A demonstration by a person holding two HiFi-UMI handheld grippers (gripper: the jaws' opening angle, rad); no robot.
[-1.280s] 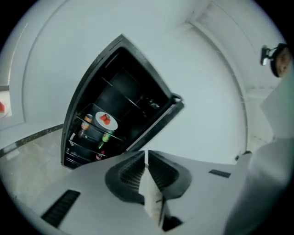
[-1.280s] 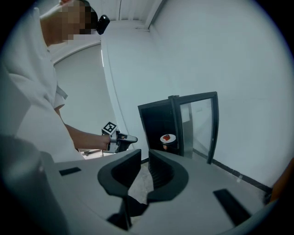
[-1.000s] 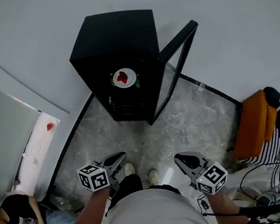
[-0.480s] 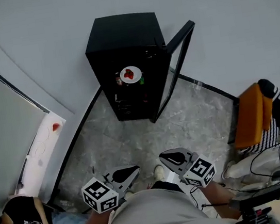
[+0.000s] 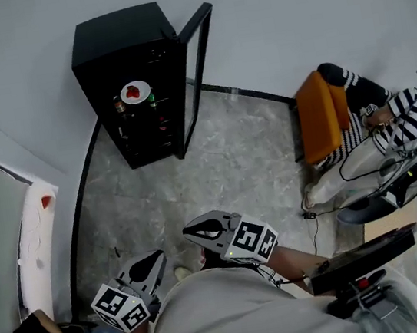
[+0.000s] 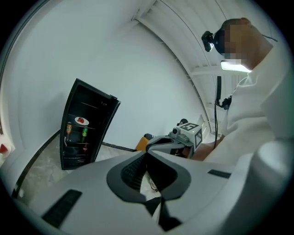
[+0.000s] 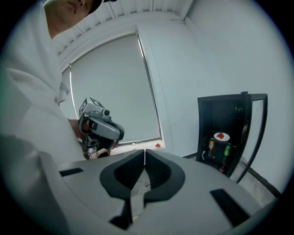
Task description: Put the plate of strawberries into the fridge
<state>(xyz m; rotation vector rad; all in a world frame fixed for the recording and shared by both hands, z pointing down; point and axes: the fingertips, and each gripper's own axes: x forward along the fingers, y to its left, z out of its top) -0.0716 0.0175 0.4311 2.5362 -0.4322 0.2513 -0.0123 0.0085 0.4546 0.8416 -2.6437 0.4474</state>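
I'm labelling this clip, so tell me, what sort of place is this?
Probably a bare test or recording room, not a kitchen: a small black fridge, door open, stands alone on grey stone-look floor by plain white walls, and black cables trail near a seated person in stripes.

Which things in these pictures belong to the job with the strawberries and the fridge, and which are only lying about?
Belong to the job: white round plate of red strawberries, on a shelf in the tall black fridge, door open; left hand-held gripper and right hand-held gripper, both shut, empty.
Lying about: orange bottle and green bottle in the fridge; orange padded chair.
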